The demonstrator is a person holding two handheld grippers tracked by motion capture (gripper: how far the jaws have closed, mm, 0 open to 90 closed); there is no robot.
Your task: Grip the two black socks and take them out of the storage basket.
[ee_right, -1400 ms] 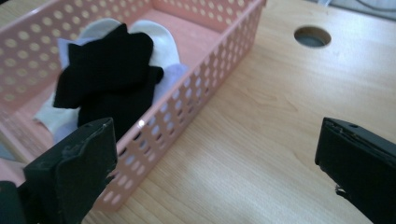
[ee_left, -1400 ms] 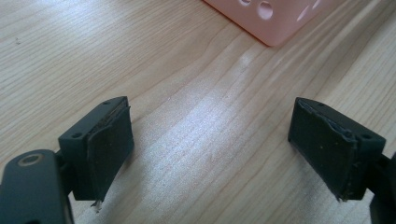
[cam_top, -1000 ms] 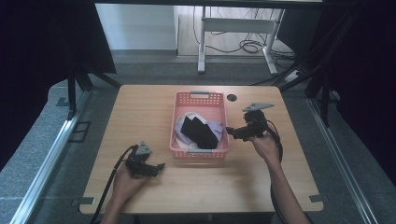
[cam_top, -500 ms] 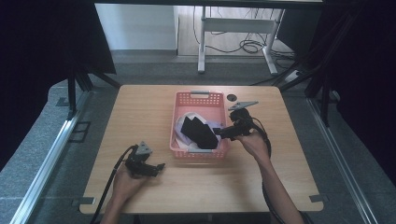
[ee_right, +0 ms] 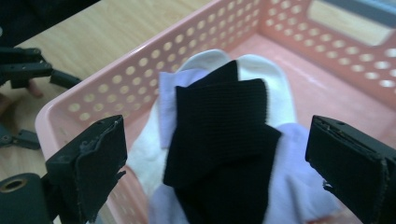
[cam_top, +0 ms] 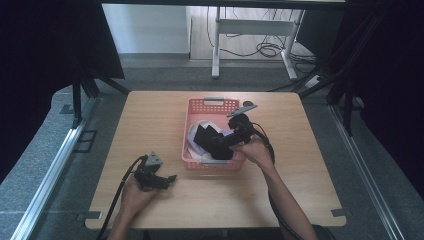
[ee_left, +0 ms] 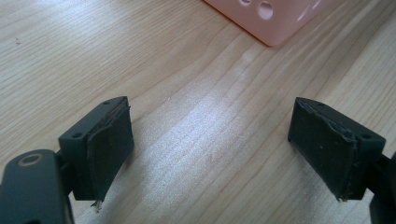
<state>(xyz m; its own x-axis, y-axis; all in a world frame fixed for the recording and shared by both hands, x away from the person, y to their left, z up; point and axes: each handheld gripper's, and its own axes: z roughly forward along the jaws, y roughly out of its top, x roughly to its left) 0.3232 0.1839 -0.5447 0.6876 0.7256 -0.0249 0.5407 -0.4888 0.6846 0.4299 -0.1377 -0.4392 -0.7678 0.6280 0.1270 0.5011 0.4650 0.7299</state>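
A: Black cloth tops the pale pile in the pink basket. Right gripper?
B: Over it, empty jaws wide, just narrowing; approach. Left gripper wide, empty, parked on the surface.

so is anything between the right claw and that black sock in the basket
Nothing visible. The right claw hangs open over the pink basket, and the black sock lies on top of the white and lilac ones, in plain line with the jaws, which have just been closing slightly.

light: soft daylight, dim surround | glare: sheen on table (mild) | blur: slight
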